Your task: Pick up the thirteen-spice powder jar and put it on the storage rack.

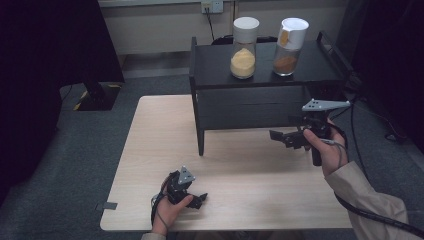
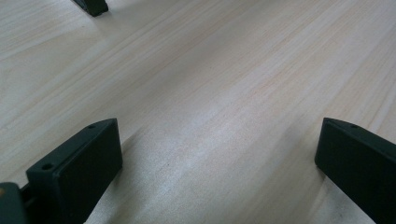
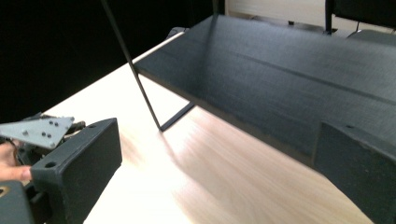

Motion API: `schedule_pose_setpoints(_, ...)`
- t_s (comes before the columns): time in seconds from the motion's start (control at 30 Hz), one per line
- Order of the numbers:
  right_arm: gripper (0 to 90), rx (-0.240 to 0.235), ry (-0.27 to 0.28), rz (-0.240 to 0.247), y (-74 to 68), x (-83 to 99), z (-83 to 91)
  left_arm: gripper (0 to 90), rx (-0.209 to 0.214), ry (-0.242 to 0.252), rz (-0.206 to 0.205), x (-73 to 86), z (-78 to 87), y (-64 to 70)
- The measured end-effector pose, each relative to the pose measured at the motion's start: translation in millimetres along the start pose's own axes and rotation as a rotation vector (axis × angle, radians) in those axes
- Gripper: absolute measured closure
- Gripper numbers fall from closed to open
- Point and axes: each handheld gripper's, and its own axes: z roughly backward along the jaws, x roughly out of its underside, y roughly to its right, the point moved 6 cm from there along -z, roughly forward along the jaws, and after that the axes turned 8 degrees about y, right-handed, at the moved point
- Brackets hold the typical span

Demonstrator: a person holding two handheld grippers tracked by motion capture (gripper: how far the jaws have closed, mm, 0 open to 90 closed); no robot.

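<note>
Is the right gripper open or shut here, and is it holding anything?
Open and empty: the right gripper has its fingers spread wide, with only table between them.

Jar labels [image 1: 284, 38] too small to read; rack [image 3: 289, 70] cut by frame edge

High view looks down over the table [image 1: 150, 150]; both gripper views skim it closely, right facing the shelf [image 3: 280, 70]

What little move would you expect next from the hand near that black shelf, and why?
Probably lifting the right gripper toward the brown-powder jar on the black shelf. Its jaws stand open and empty, low by the shelf's front, with that jar the nearer of the two. The left gripper rests open on the table, far from both.
</note>
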Motion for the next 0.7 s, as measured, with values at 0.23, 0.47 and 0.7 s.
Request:
schedule_pose_setpoints(0.23,0.1,-0.015,-0.008,-0.003,-0.1,20.7,-5.3,0.0,0.0,0.0,0.0,0.0,0.0,0.0)
schedule_pose_setpoints(0.47,0.1,-0.009,-0.005,0.005,0.2,45.3,-8.5,0.0,0.0,0.0,-0.001,0.0,0.0,0.0)
schedule_pose_setpoints(0.7,0.2,-0.021,0.002,-0.007,4.5,66.5,-9.5,0.0,0.0,0.0,0.0,0.0,0.0,0.0)
